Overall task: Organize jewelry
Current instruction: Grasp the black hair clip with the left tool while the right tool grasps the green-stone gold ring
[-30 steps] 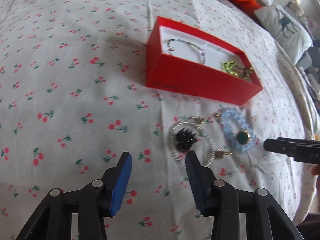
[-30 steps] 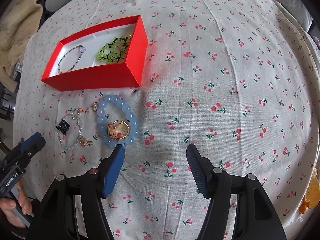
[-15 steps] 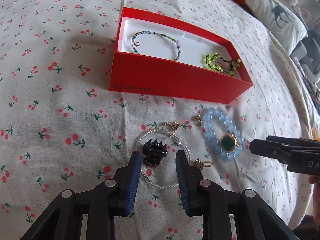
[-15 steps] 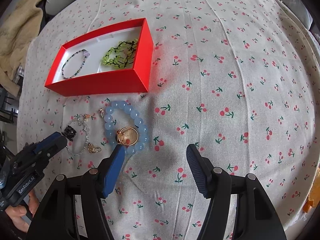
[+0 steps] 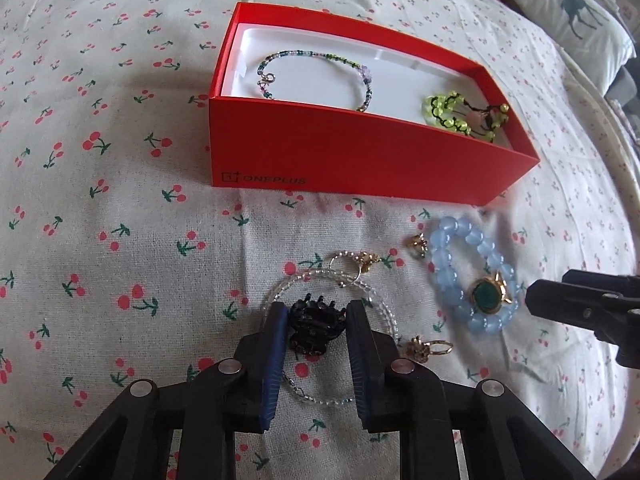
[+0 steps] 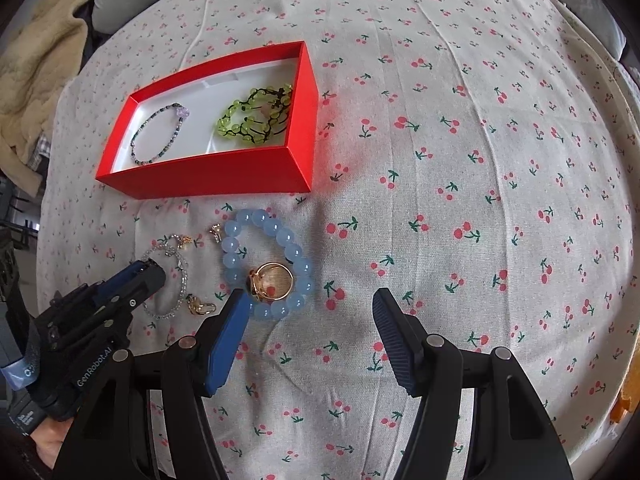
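The red box point(image 5: 360, 168) sits at 12 o'clock, already holding 2 bracelets. Below it, the left gripper point(image 5: 314, 326) pinches the black claw clip point(image 5: 316, 322), likely boxward; the right gripper point(image 6: 308, 320) hangs open.

box point(image 5: 352, 160) at the back with two bracelets point(image 5: 316, 76) inside — before it, hair claw point(image 5: 316, 322) left, bead bracelet point(image 5: 472, 276) right.
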Demonstrator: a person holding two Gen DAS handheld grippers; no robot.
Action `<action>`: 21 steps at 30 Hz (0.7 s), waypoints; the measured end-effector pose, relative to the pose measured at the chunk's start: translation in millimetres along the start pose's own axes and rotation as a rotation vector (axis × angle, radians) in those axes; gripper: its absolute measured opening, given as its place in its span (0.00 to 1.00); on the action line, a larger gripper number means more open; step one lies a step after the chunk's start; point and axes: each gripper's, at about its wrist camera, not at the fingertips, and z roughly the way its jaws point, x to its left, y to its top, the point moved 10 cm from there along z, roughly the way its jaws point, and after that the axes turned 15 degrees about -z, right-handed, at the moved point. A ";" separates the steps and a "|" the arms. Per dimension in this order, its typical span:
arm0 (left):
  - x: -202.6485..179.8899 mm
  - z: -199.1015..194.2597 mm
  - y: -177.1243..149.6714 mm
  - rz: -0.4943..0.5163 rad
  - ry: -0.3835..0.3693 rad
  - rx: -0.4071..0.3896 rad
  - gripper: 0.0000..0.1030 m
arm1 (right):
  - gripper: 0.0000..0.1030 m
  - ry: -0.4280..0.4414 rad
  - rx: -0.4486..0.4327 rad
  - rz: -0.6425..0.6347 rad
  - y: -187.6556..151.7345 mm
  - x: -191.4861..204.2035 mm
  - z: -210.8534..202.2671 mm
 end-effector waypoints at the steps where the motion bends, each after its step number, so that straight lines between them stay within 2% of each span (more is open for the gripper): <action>1: -0.8 -1.2 0.3 0.008 0.009 -0.006 0.23 | 0.65 0.003 -0.003 0.002 1.5 1.8 0.4; 4: -2.7 -8.0 1.4 0.022 0.018 -0.022 0.23 | 0.58 0.023 -0.017 0.013 7.5 9.3 0.8; 6: -2.1 -13.2 2.1 0.024 0.018 -0.029 0.23 | 0.42 0.050 -0.019 0.018 12.4 16.9 2.8; 8: -1.4 -17.6 2.0 0.022 0.015 -0.034 0.23 | 0.38 0.079 -0.010 0.029 14.8 22.9 7.0; 14: 5.6 -25.5 -1.7 0.018 0.015 -0.034 0.23 | 0.31 0.074 0.033 0.041 15.3 27.0 25.1; 19: 10.8 -26.7 -5.2 0.016 0.023 -0.029 0.23 | 0.26 0.027 0.055 0.038 18.3 22.0 36.9; 21: 12.8 -26.7 -5.7 0.014 0.026 -0.028 0.23 | 0.19 0.016 0.062 0.038 19.3 20.4 41.1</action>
